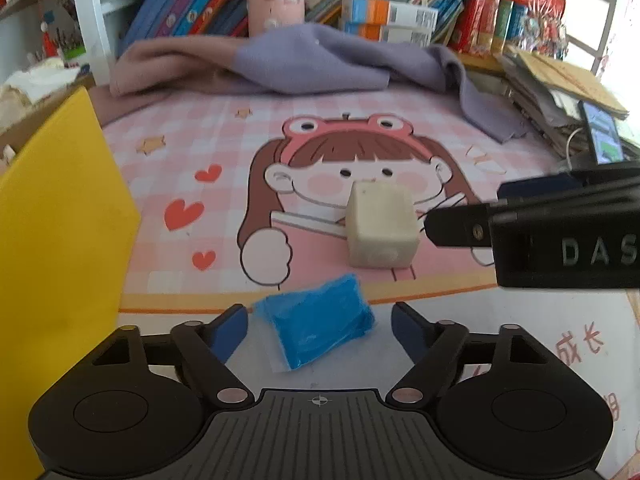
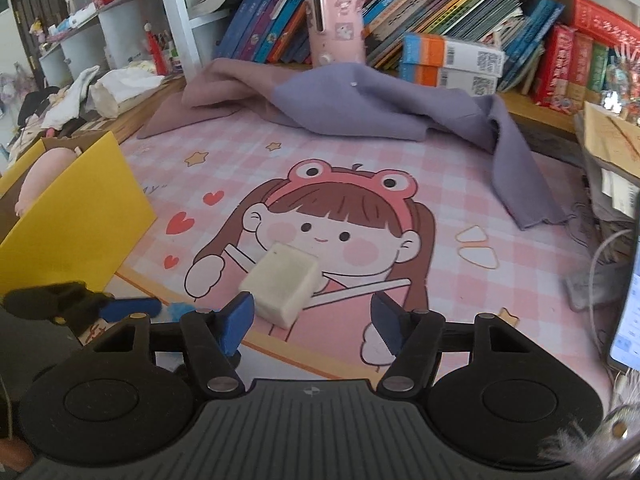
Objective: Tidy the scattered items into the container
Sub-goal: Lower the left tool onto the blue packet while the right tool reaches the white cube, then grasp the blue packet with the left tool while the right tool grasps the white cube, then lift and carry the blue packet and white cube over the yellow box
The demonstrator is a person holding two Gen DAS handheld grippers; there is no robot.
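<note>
The cream-white, foam-like cube with rounded edges [image 2: 282, 290] was judged to be light and somewhat yielding, with a matt, slightly pitted skin that should not slip between rubber pads. It could best be taken across two opposite flat faces, near mid-height, so that it would not roll out of the grip. The small blue, plastic-wrapped soft packet [image 1: 318, 320] was judged to be lighter still, limp and glossy; its film was likely to be slippery, so a hold across the thick blue middle was thought safer than one on the clear sealed edge.

The cube was seen standing on the pink checked cartoon desk mat [image 1: 192, 128], over the printed girl's chin and collar, one corner turned toward the right wrist camera. The packet lay flat near the mat's front border, just in front of the cube and apart from it.

The left gripper [image 1: 320, 326] was held with its blue-padded fingers spread wide, the packet lying between and just ahead of their tips, untouched. The right gripper [image 2: 314, 322] was likewise spread, the cube's near end sitting between its tips, close to the left pad; contact could not be made out.

The yellow-walled cardboard container [image 1: 60, 208] stood to the left, near both items.
</note>
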